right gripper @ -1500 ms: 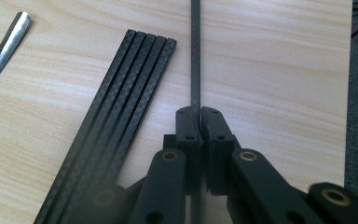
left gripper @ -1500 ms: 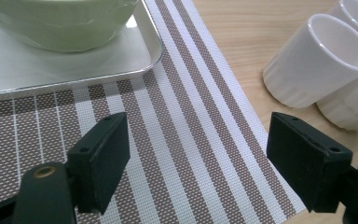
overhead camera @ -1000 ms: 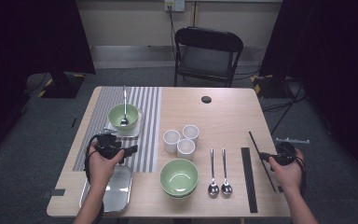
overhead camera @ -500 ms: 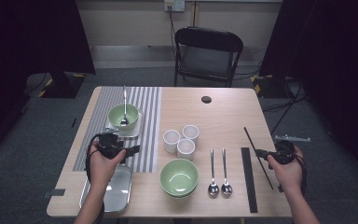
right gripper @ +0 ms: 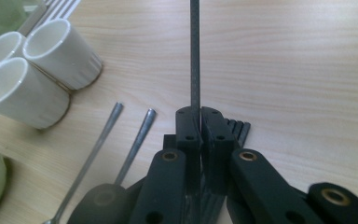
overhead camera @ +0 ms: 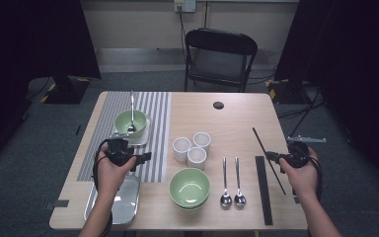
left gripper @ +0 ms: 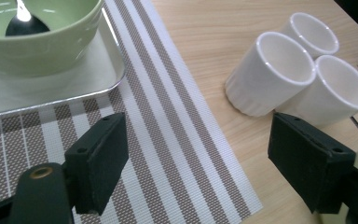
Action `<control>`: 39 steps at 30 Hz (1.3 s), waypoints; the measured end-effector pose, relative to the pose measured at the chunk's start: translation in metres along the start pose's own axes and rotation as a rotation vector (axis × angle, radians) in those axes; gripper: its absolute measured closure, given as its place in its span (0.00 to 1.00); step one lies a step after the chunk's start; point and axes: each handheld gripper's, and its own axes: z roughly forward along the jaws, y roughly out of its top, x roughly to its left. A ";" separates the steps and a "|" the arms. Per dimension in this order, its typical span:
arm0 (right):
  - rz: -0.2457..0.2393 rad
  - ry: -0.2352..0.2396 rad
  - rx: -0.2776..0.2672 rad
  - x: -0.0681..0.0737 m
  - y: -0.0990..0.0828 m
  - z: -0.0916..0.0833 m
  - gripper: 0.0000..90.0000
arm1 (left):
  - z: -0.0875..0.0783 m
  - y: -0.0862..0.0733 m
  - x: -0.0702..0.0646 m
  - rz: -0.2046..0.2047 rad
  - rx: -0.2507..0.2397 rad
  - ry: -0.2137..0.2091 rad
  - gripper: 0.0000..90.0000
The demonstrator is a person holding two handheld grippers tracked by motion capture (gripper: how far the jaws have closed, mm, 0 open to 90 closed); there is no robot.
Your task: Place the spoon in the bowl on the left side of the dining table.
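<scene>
Right gripper (right gripper: 195,122), jaws clamped on one black chopstick (overhead camera: 268,160), holds it lifted over the table's (overhead camera: 237,118) right edge, beside the remaining chopsticks (overhead camera: 263,190), for clean separation. Left gripper (left gripper: 200,163) hovers wide open over the striped mat (left gripper: 168,140).

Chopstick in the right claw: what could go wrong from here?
1. The right claw pinches the black chopstick at one spot with long ends free, so it may pivot or slip.
2. Swung toward the three white cups, its far tip could knock them.
</scene>
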 end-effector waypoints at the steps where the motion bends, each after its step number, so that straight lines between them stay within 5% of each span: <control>1: -0.001 0.005 -0.001 0.002 0.002 -0.001 0.97 | -0.001 0.002 -0.002 0.000 -0.001 -0.005 0.22; 22: -0.035 0.061 -0.032 0.028 0.029 -0.005 0.97 | -0.009 0.041 -0.033 0.040 -0.026 -0.050 0.21; 39: -0.065 0.116 -0.051 0.050 0.039 -0.002 0.97 | -0.011 0.048 -0.046 0.052 -0.029 -0.091 0.21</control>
